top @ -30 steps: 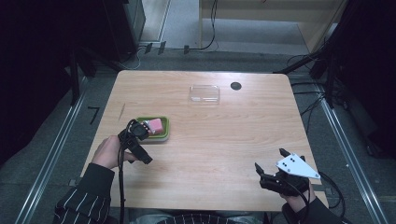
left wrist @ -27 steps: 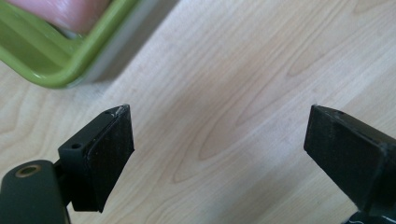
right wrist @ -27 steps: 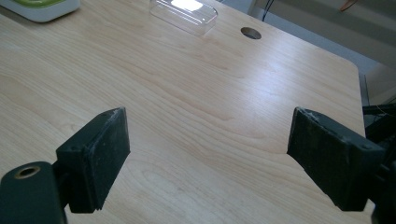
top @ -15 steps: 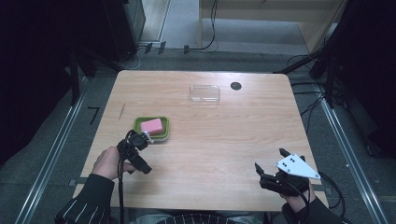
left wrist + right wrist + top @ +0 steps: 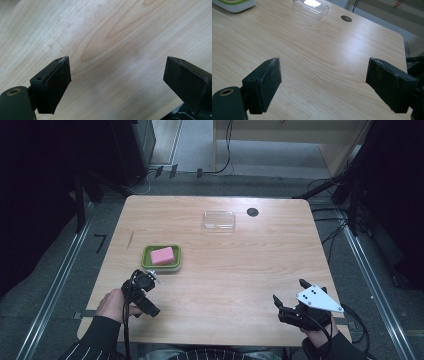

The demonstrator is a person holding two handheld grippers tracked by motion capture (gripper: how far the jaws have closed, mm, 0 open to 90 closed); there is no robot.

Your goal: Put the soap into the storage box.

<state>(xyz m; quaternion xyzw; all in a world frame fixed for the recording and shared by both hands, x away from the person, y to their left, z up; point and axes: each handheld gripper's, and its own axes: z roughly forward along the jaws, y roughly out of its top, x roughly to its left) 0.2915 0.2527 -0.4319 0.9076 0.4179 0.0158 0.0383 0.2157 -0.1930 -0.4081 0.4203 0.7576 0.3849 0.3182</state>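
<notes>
Left gripper [image 5: 143,290] sits at lower left of the high view, jaws spread wide, empty, just below the green tray [image 5: 161,257] holding a pink block [image 5: 162,255]. Right gripper [image 5: 295,307], lower right, likewise released over bare surface [image 5: 240,265]. Clear lid [image 5: 219,220] lies upper centre.

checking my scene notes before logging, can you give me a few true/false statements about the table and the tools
1. A pink block lies in the green tray. True.
2. The left tool is shut on the pink block. False: its jaws stand open over bare wood.
3. The clear lid covers the green tray. False: it lies apart, near the table's far edge.
4. The right tool is open and holds nothing. True.
5. A round hole sits in the table beside the clear lid. True.
</notes>
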